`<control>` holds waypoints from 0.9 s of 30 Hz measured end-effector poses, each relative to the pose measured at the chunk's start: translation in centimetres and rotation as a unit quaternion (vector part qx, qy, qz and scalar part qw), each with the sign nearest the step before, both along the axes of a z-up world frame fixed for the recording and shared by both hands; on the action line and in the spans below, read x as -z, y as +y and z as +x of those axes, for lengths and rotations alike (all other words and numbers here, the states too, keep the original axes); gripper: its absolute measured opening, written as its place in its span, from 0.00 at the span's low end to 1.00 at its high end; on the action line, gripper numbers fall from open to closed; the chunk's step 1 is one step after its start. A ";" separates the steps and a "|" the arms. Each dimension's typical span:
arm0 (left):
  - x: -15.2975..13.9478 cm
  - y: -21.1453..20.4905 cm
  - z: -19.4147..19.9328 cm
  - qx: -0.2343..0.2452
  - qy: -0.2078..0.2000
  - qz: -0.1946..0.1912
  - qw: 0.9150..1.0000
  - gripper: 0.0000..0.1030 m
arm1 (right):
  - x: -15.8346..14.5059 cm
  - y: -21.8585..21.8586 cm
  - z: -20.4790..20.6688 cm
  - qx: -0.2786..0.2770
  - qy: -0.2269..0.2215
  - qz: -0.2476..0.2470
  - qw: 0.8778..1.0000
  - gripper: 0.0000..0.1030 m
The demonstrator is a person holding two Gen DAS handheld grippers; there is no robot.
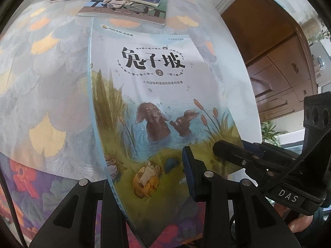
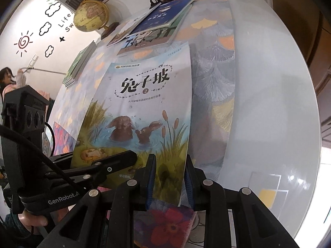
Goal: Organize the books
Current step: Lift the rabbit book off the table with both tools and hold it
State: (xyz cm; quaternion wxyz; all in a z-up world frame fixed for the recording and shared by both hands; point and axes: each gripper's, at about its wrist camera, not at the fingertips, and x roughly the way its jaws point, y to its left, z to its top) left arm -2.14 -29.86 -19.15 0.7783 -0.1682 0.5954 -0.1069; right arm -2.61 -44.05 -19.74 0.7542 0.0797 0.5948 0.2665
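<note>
Right gripper [image 2: 169, 177]: black plastic fingers with blue padded faces, jaws set either side of the near right corner of the rabbit book [image 2: 142, 111], which lies in the gap between them; whether the pads actually press the cover cannot be told. Left gripper [image 1: 149, 177]: same black build, one blue pad [image 1: 189, 173] lying over the cover near its lower edge, the other finger below the left part of that edge; a firm clench cannot be confirmed. Rabbit book: thin glossy paperback, pale blue and white cover, bold black title characters, two brown rabbits in a pond with reeds; its near end is raised off the cloth between the two grippers, its far end towards the book pile. Book pile [image 2: 153, 29]: several flat paperbacks overlapping, a dark blue cover uppermost, just beyond the rabbit book. Table runner [image 2: 213, 72]: woven cloth, grey-blue fan-leaf pattern with orange patches. Table [image 2: 269, 103]: round, glossy white. Globe [image 2: 91, 16]: yellowed, on a dark wooden stand, at the far table edge
</note>
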 end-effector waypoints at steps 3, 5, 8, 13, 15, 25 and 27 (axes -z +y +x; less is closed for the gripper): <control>0.1 1.3 0.1 0.009 -0.005 -0.007 1.000 0.30 | -0.2 0.8 -0.2 0.009 -0.001 -0.005 1.000 0.25; 0.1 2.3 0.0 0.014 -0.007 -0.007 1.000 0.30 | -0.2 1.8 -0.3 0.016 -0.003 -0.008 1.000 0.25; 0.3 4.7 0.2 0.021 0.001 -0.010 1.000 0.30 | 0.2 3.8 -0.5 0.024 0.003 -0.016 1.000 0.25; 0.8 9.1 0.7 0.031 0.014 -0.040 0.999 0.28 | 0.9 8.1 -0.9 0.031 0.018 -0.032 0.999 0.26; 1.1 10.2 1.0 0.043 0.017 -0.059 0.997 0.28 | 1.2 9.5 -1.0 0.044 0.020 -0.039 0.998 0.28; 1.2 11.0 1.6 0.137 0.016 -0.085 0.987 0.28 | 1.1 9.9 -1.2 0.140 0.022 -0.047 0.989 0.31; 1.2 11.0 1.7 0.142 0.017 -0.088 0.986 0.28 | 1.1 10.0 -1.2 0.144 0.021 -0.049 0.988 0.32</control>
